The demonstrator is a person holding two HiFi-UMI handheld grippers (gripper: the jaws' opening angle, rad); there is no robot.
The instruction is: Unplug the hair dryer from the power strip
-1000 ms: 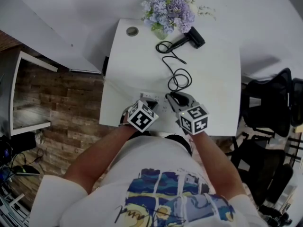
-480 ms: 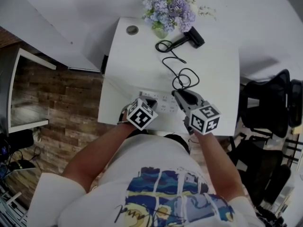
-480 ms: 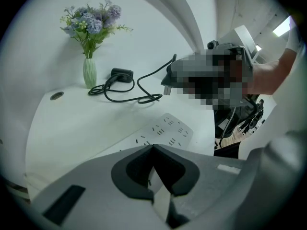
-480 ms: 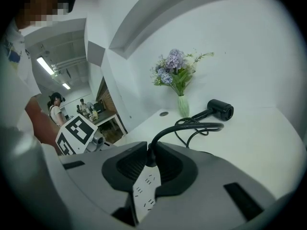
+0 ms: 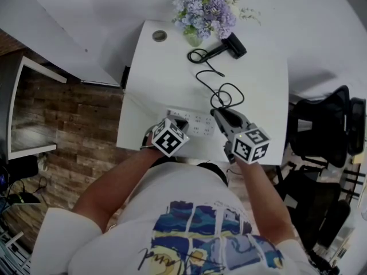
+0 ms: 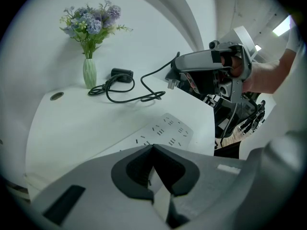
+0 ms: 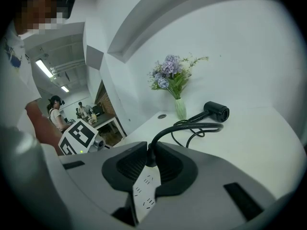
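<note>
A white table (image 5: 160, 67) stands against a white wall (image 5: 86, 10), brown wood-plank floor (image 5: 74, 130) at left, black chairs (image 5: 321, 136) at right.

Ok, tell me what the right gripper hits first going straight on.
Probably the cord, whose loop lies just ahead on the table; the right gripper holds the plug. Depth is unclear, so maybe bare table first.

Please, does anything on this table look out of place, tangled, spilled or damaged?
Nothing spilled or broken. Only the hair dryer's cord lies in untidy loops across the table, and its plug hangs clear of the power strip, clamped in the right gripper.
</note>
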